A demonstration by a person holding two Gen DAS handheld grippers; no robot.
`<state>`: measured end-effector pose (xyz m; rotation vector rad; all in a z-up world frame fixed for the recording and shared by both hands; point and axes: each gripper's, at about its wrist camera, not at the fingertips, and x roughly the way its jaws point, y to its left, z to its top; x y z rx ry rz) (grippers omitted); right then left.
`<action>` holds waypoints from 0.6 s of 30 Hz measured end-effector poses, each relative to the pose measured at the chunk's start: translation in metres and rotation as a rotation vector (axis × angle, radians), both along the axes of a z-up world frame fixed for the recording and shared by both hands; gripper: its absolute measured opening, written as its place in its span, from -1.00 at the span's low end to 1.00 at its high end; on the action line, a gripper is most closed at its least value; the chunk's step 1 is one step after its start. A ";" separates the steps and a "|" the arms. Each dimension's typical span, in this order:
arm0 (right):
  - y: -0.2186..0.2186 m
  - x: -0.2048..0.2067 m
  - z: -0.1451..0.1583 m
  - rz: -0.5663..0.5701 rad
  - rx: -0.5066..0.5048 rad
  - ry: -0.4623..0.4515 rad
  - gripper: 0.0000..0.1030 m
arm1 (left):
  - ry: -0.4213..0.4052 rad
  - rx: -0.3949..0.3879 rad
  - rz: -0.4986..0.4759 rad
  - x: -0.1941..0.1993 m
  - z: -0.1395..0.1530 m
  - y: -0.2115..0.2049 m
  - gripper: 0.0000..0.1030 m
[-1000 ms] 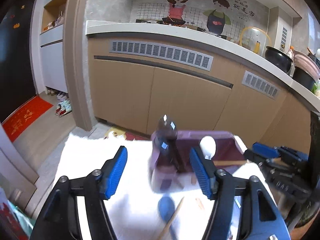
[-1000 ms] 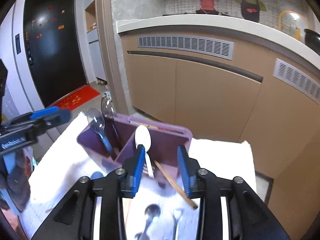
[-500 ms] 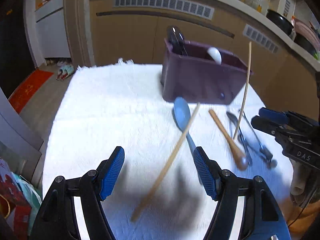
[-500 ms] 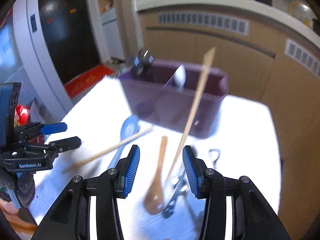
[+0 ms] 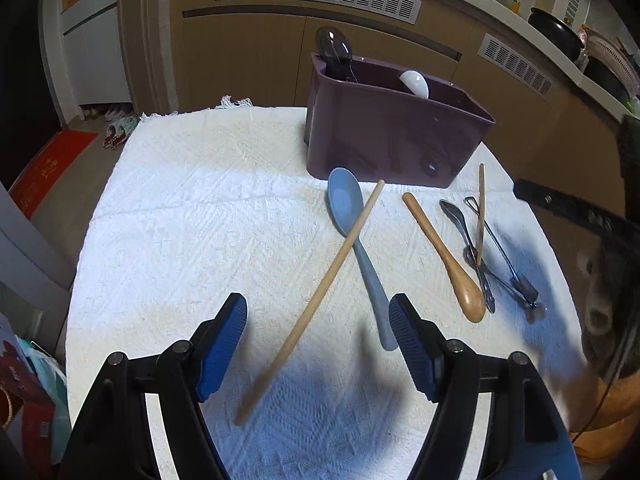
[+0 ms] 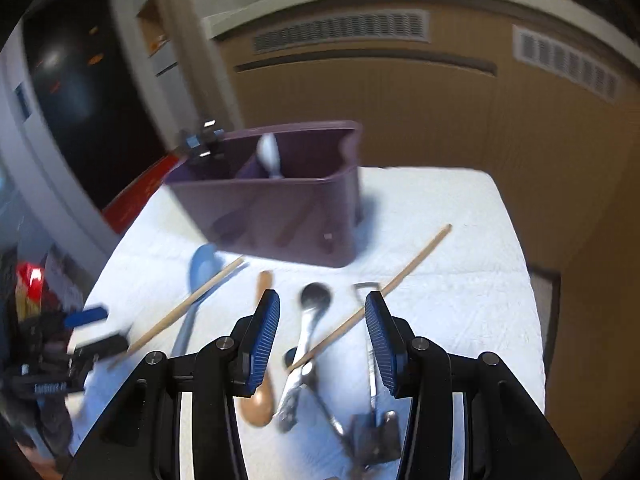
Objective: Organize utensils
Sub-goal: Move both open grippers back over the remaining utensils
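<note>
A purple utensil holder (image 5: 394, 136) (image 6: 280, 204) stands at the far side of the white cloth, with a dark spoon (image 5: 334, 50) and a white spoon (image 5: 416, 84) in it. In front lie a blue spoon (image 5: 356, 236), a chopstick (image 5: 316, 300) across it, a wooden spoon (image 5: 444, 256), metal utensils (image 5: 476, 256) and a second chopstick (image 5: 480, 212) (image 6: 372, 300) across them. My left gripper (image 5: 318, 340) is open and empty above the first chopstick. My right gripper (image 6: 322, 336) is open and empty above the metal spoon (image 6: 310, 320) and second chopstick.
The white cloth (image 5: 192, 220) covers a small table; its edges drop to the floor on the left and far side. Brown kitchen cabinets (image 5: 248, 60) stand behind. The other gripper shows at the left of the right wrist view (image 6: 76, 344).
Both grippers have pulled back from the holder and tilted down over the cloth. The chopstick that the right gripper held upright half a second ago now lies across the metal utensils.
</note>
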<state>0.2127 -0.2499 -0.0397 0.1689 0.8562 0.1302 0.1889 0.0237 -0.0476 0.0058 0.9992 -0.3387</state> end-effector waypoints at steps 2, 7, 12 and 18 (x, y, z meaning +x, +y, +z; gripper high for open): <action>-0.013 0.010 -0.005 -0.038 0.052 0.034 -0.11 | 0.003 0.006 -0.008 -0.002 0.000 -0.001 0.36; -0.031 0.018 -0.019 -0.098 0.068 0.093 -0.11 | 0.026 0.037 -0.033 0.003 -0.009 -0.009 0.36; -0.009 0.016 -0.033 -0.017 -0.014 0.134 -0.11 | 0.048 0.029 -0.064 0.011 -0.016 -0.023 0.36; 0.014 0.019 -0.044 0.028 -0.060 0.131 -0.11 | 0.062 0.070 -0.071 0.042 -0.020 -0.039 0.35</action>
